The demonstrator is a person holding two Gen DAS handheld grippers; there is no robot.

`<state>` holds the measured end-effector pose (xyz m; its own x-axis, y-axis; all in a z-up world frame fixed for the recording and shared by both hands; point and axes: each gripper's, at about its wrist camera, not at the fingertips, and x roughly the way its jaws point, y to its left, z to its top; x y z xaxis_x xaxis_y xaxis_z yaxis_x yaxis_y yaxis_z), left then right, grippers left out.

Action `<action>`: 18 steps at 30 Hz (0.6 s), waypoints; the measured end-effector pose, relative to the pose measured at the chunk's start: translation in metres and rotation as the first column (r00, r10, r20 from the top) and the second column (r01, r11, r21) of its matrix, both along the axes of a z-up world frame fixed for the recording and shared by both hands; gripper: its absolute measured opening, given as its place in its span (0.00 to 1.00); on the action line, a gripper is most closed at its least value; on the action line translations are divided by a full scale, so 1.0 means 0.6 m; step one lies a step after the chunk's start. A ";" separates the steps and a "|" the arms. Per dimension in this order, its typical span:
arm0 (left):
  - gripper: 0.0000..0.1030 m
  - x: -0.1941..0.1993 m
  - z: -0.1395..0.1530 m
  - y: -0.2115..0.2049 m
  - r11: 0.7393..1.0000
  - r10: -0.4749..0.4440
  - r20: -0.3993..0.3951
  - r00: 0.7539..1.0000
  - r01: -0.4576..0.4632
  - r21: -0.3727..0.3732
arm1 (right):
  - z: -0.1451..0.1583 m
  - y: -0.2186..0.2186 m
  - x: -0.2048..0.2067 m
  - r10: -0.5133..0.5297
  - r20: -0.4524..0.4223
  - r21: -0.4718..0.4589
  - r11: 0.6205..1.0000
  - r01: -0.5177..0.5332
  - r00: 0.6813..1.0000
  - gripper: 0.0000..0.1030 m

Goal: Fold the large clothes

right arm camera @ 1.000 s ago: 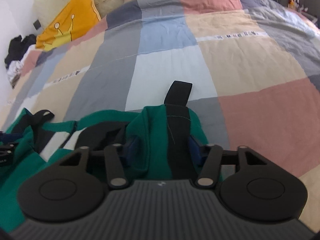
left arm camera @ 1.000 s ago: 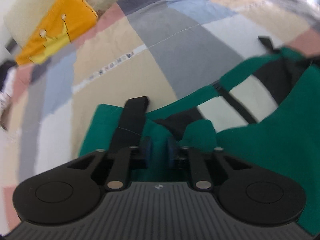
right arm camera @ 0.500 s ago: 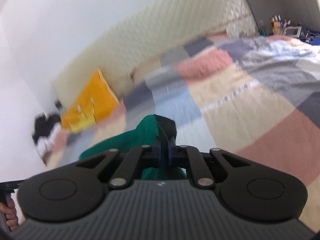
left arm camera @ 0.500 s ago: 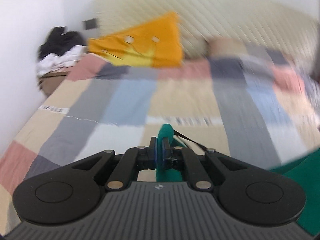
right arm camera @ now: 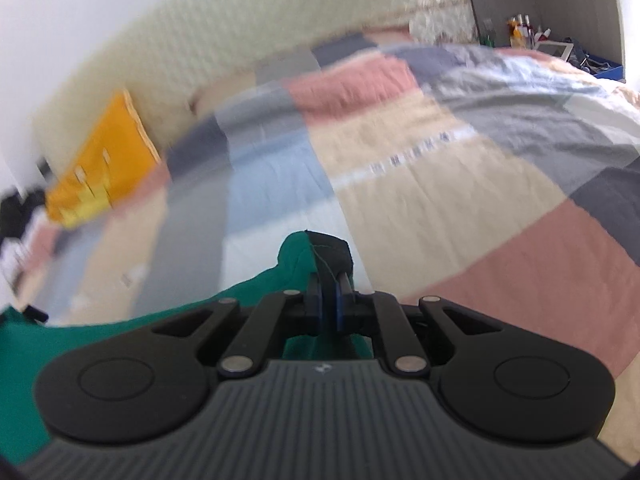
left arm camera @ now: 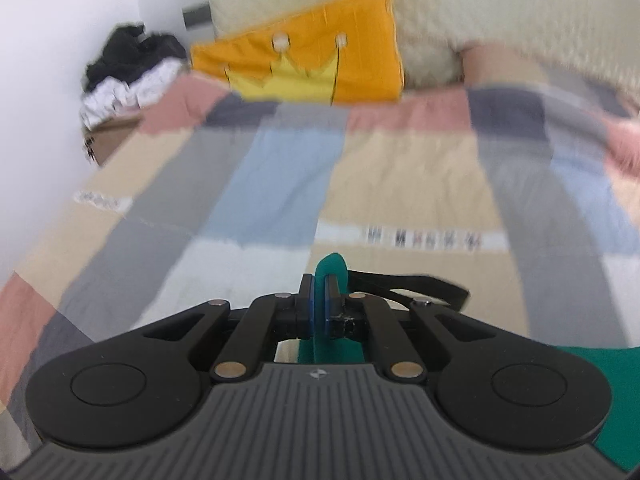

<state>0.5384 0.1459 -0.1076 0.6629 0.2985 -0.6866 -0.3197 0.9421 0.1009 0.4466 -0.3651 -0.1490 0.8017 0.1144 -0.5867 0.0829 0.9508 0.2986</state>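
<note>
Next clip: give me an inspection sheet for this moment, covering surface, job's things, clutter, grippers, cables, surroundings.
Surface: patchwork quilt on a bed, blurred.
Job's things: green garment with black straps, a fold pinched in each hand-held gripper.
Clutter: yellow crown pillow at the headboard; nothing else on the quilt.
Grippers: left hand-held gripper shut on green cloth; right hand-held gripper shut on green cloth and black strap.
Cables: nothing seen.
Surroundings: cream headboard; clothes pile beside the bed; bottles far right.
</note>
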 end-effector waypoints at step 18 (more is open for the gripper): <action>0.48 -0.114 -0.010 0.058 0.948 -0.031 -0.032 0.999 0.019 -0.317 | 0.017 0.015 -0.062 0.007 -0.031 -0.015 1.000 -0.008 1.000 0.52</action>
